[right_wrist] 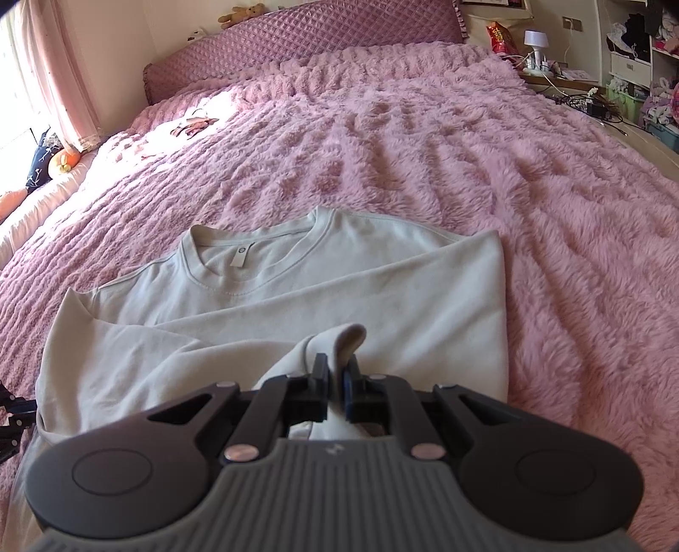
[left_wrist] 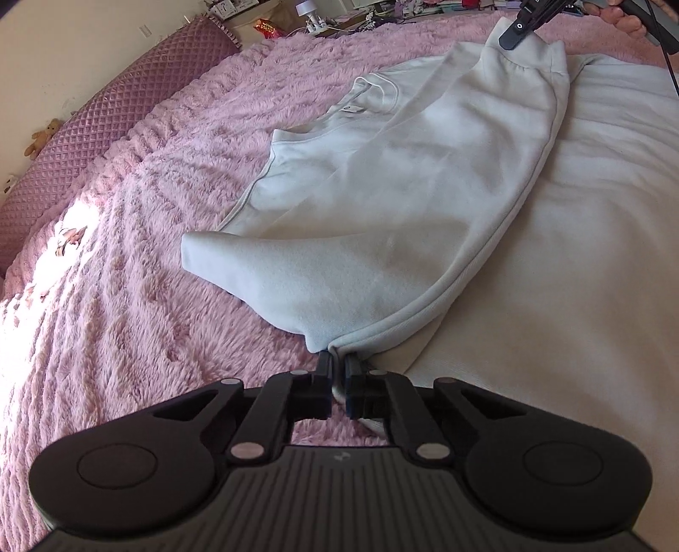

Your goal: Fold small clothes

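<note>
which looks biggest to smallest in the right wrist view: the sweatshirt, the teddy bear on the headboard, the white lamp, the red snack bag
1. sweatshirt, by far
2. red snack bag
3. teddy bear and white lamp: look about alike, so unranked

The sweatshirt lies nearest the camera, which inflates its apparent size.

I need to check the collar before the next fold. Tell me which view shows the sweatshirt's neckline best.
The right wrist view: the sweatshirt's neckline faces the camera, label visible. The left wrist view shows the neckline only far off and foreshortened.
</note>
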